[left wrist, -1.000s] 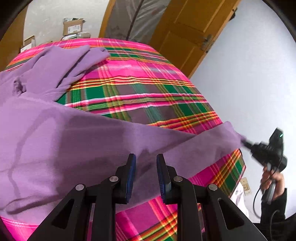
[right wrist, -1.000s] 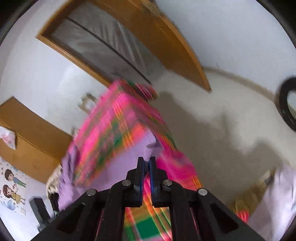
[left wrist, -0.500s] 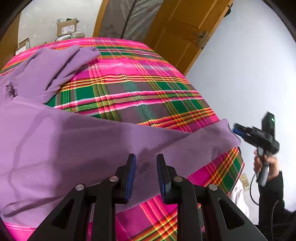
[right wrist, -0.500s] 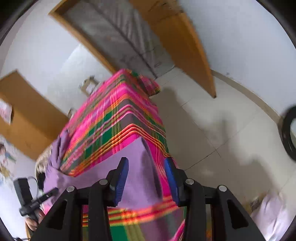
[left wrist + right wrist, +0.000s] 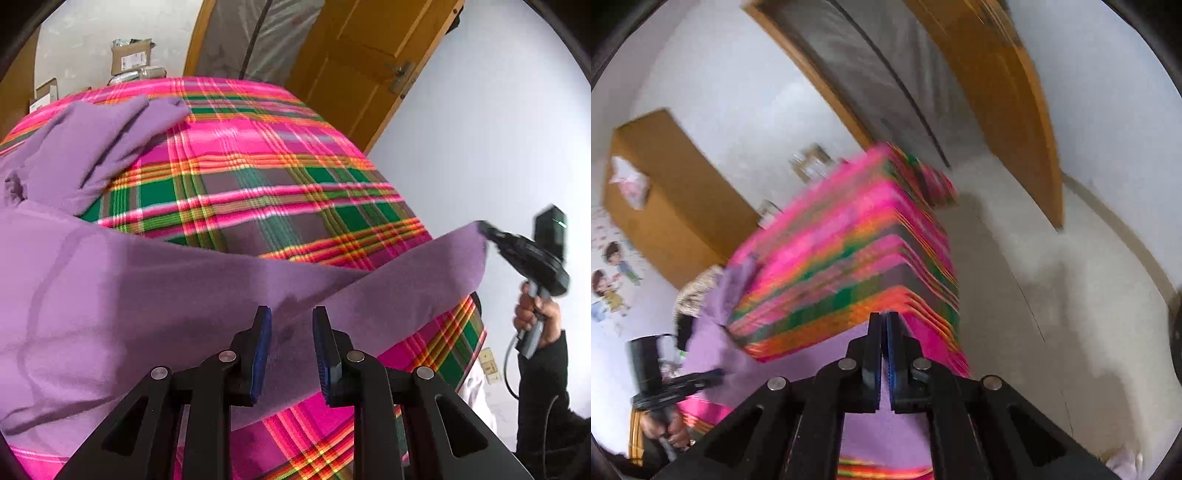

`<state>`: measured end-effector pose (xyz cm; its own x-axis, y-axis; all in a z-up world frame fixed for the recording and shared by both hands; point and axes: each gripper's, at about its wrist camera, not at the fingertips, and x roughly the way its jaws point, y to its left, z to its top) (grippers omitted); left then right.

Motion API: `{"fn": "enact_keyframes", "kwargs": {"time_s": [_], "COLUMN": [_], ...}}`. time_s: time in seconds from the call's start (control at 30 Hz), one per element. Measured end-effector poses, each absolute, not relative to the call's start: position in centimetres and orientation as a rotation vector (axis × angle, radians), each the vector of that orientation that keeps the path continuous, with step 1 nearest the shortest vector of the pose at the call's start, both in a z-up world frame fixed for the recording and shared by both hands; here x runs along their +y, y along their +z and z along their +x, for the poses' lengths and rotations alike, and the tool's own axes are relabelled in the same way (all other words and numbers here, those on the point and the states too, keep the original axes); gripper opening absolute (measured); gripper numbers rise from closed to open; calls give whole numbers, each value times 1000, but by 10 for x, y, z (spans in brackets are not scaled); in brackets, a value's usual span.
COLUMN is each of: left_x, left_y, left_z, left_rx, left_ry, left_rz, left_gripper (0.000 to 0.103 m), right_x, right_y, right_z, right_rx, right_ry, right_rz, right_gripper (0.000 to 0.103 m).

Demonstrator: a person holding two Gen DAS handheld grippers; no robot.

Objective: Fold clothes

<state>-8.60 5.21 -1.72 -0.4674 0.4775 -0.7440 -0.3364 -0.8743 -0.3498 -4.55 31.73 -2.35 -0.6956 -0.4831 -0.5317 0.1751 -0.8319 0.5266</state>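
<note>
While the purple garment (image 5: 147,295) lies spread across the plaid bed (image 5: 258,177), both grippers work its near edge.
Right gripper (image 5: 487,230) has its fingers pressed together on one corner, pulling that corner taut out past the bed's right edge. Left gripper (image 5: 290,345) sits with fingers apart over the cloth at the near edge, gripping nothing. Soft, fleecy fabric, a few creases; a bunched sleeve rests toward the far left corner. Right wrist view is blurred, fingers (image 5: 873,347) closed on purple cloth.
</note>
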Motion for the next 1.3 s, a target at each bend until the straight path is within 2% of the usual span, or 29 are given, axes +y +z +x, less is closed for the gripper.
{"fn": "enact_keyframes", "kwargs": {"time_s": [0.17,0.4,0.43,0.57,0.7,1.0,1.03,1.07,1.1,1.3], "left_x": [50,68,72,91,110,118,116,113,111,100], "left_y": [-4,-3,-5,-13,-25,-30,-30,-29,-28,-20], "left_z": [-81,-76,-76,-72,-52,-32,-33,-35,-36,-50], "left_rx": [-221,-183,-175,-116,-39,-4,-12,-21,-30,-75], "left_ry": [2361,2314,2302,2241,2141,2082,2092,2102,2112,2194], "left_rz": [-1208,-1203,-1206,-1242,-1270,-1277,-1276,-1276,-1275,-1252], "left_gripper": [24,24,24,24,24,24,24,24,24,24], "right_x": [327,348,352,369,368,352,350,347,344,344], "right_y": [8,-30,-35,-52,-72,-95,-97,-98,-98,-67], "right_z": [19,94,98,99,74,29,24,20,16,2], "right_rx": [-595,-629,-657,-823,-950,-998,-988,-969,-949,-864], "right_ry": [-2427,-2388,-2406,-2479,-2446,-2324,-2325,-2333,-2343,-2422], "right_rz": [730,888,912,932,1007,1096,1120,1153,1175,1061], "right_gripper": [3,5,9,37,42,42,40,20,10,7]}}
